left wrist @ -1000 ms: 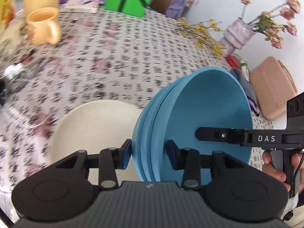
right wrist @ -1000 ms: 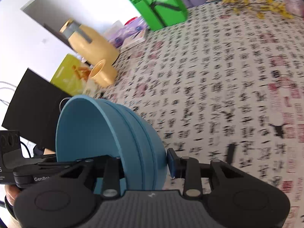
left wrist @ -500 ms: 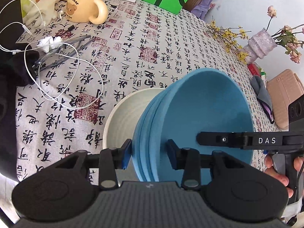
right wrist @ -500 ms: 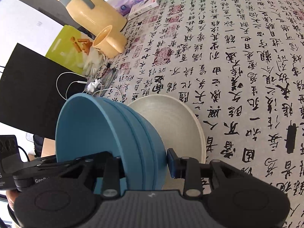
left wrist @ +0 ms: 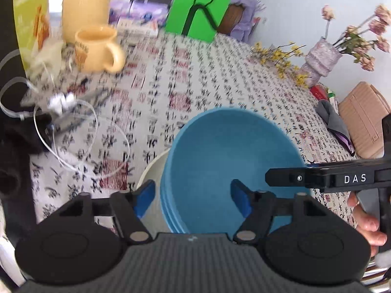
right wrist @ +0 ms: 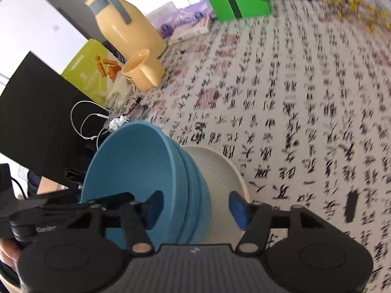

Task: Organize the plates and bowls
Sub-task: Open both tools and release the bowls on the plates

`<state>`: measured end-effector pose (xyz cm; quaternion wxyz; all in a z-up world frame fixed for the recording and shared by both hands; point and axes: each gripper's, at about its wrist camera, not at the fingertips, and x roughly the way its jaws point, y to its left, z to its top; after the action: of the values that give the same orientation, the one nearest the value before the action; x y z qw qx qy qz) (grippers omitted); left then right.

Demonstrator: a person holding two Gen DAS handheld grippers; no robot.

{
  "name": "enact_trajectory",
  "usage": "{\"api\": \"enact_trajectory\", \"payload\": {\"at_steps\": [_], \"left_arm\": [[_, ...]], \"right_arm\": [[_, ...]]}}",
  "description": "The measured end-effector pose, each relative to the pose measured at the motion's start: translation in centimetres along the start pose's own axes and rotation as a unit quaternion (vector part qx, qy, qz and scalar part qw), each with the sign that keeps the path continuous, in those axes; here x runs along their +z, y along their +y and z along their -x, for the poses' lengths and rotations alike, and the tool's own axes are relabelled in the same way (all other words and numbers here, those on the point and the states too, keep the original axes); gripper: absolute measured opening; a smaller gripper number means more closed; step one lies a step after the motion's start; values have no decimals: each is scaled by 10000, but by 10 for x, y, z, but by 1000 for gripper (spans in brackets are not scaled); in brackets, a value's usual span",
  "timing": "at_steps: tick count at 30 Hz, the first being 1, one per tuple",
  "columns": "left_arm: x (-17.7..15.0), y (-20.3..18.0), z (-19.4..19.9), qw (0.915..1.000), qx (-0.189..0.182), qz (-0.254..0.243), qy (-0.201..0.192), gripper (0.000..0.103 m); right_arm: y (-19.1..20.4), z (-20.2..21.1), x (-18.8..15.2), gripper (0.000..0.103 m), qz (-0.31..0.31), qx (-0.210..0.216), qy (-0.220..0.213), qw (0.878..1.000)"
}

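Blue bowls (left wrist: 227,171) on cream plate (right wrist: 220,173), both claws spread astride rims

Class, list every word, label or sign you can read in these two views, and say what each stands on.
"DAS": white letters on the right tongs' black arm.
"Gen...": cut-off white print on the left tongs' arm.
Tablecloth characters: blurred, unreadable.
Green bag print: blurred.
Yellow mug label: blurred.

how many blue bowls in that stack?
3, going by the rim edges: nested blue bowls, tilted, sitting in the cream plate. Both claws, left and right, are open around the stack's rim. More may hide inside.
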<state>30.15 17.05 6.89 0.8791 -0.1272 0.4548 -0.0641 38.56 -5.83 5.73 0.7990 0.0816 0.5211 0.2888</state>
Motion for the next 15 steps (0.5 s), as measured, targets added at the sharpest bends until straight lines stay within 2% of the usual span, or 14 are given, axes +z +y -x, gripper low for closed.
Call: {"api": "enact_trajectory", "payload": {"at_steps": [6,8,15], "left_arm": [[6,-37,41,9944,396,-593,-775,86],[6,-52,47,9918,432,-638,-1019,88],[6,-112,33,9860,435,-890,-1340,99]], "right_arm": [[3,55,-6,77,682,-316,-511,9959],[-2,72,-9,78,790,-443,-676,9936],[-52,121,-25,80,529,-875,-1090,9888]]}}
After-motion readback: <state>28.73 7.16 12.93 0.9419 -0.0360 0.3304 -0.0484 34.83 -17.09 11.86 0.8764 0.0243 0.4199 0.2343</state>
